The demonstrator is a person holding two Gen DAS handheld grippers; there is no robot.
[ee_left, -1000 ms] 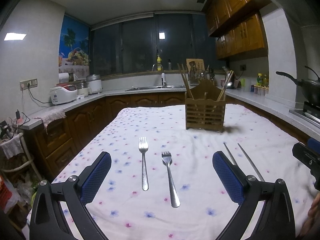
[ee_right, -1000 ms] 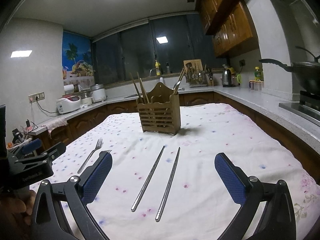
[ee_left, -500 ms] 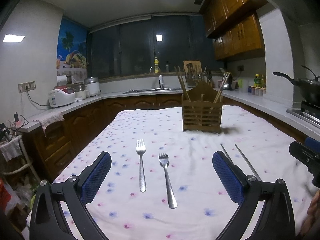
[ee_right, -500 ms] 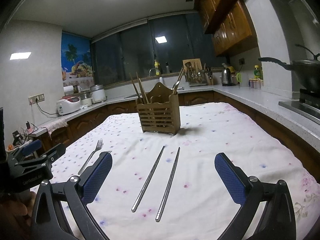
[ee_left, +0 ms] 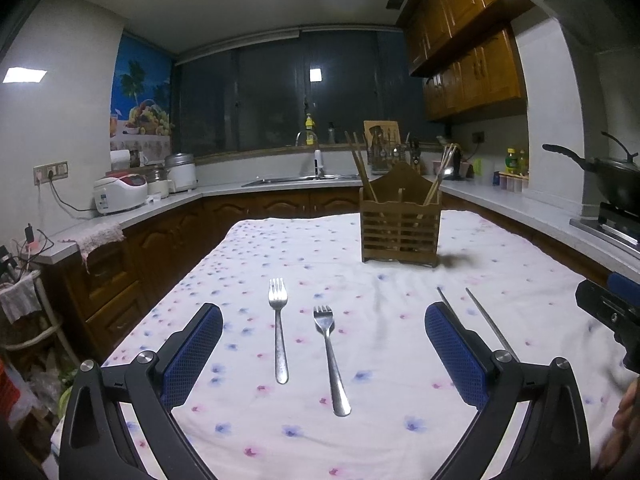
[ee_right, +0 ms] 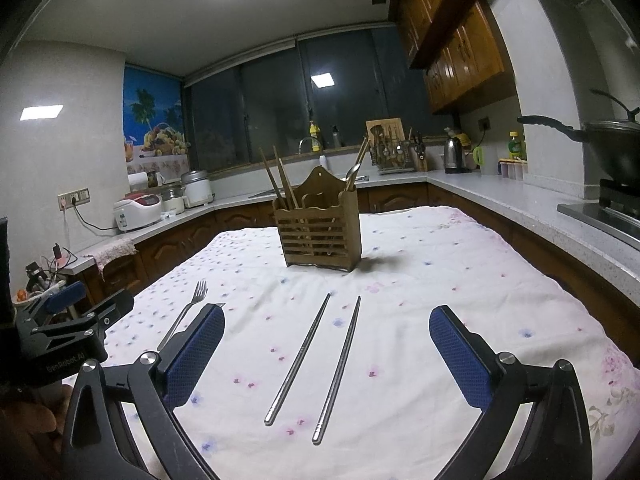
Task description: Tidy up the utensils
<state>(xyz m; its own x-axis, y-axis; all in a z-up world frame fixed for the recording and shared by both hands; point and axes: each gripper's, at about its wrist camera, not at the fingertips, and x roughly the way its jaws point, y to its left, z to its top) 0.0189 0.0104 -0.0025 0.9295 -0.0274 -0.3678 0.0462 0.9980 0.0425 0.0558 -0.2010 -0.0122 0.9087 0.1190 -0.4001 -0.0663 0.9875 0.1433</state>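
**Both grippers poised over cutlery, nothing picked up yet**

On the table (ee_left: 520,248), working left to right: the left gripper (ee_left: 323,354) hangs above the near left part of the cloth, jaws spread wide and holding nothing. Between its fingers lie 2 forks (ee_left: 279,332), side by side, tines pointing toward the far edge; the right one sits slightly nearer the near edge. Toward the right lie 2 chopsticks (ee_right: 318,354), nearly parallel and just apart, framed by the right gripper (ee_right: 327,356), whose jaws are likewise wide apart and empty. The holder (ee_right: 322,232) stands upright near the far edge, already carrying wooden chopsticks and what looks like a spoon.

The step in hand appears to be the first pick. A flat fork on soft cloth is best taken across its narrow handle, with fingers lowered until the pads straddle the metal, then closed squarely. The chopsticks are thin and smooth, so they may roll or slip; gripping near mid-length should keep them level. Take 1 item at a time, and tip it upright before lowering it into a free compartment of the holder.
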